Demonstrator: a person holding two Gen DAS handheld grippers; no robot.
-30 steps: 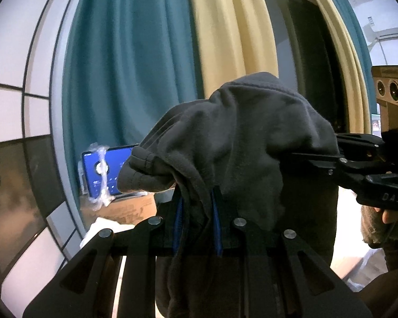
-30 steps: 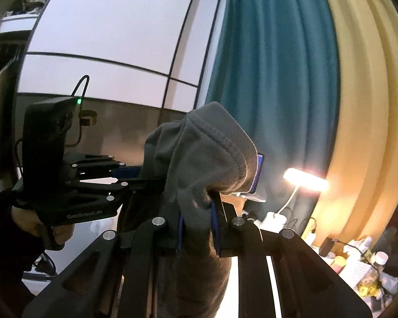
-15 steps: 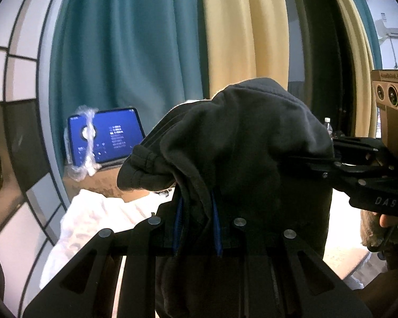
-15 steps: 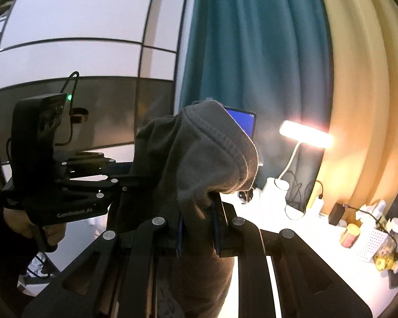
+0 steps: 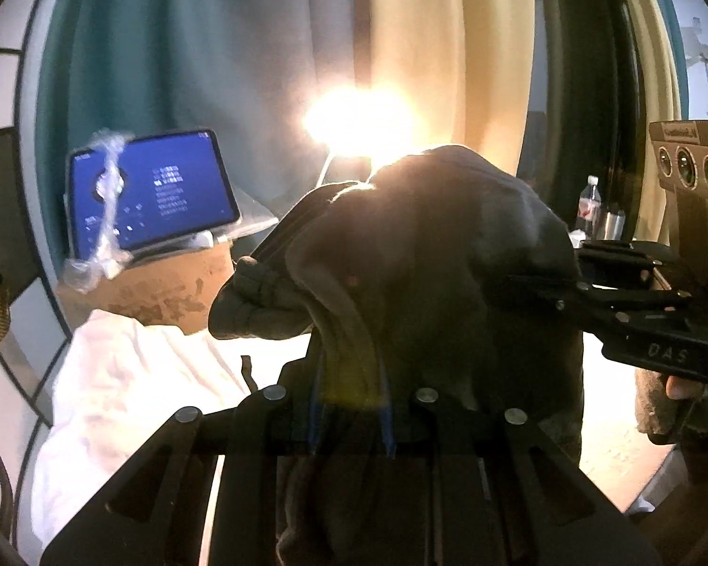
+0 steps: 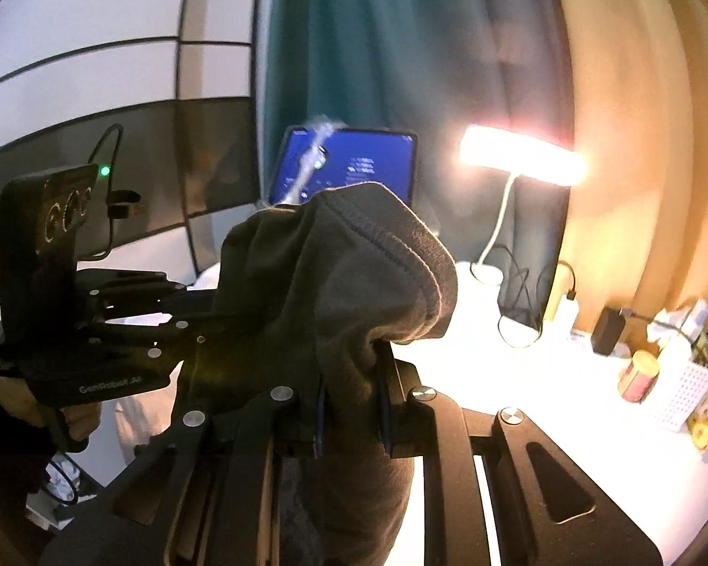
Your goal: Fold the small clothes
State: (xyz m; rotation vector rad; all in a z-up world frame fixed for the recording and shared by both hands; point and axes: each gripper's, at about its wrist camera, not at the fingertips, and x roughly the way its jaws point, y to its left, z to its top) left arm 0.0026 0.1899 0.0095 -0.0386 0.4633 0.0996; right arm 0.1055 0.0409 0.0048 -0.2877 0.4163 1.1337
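A small dark grey garment hangs in the air between both grippers. My left gripper is shut on one edge of it, with cloth bunched over the fingers. My right gripper is shut on another edge of the same grey garment, whose hem folds over the top. The right gripper also shows at the right of the left wrist view, and the left gripper at the left of the right wrist view. The two grippers are close together. The garment's lower part hangs out of sight below.
A white table lies below, with a lit desk lamp, cables, a tablet with a blue screen on a cardboard box, and white cloth. Small containers stand at the right. Teal and yellow curtains hang behind.
Both grippers have tilted downward with the garment, so the table, lamp and white cloth have come into view. The grip on the garment is unchanged.
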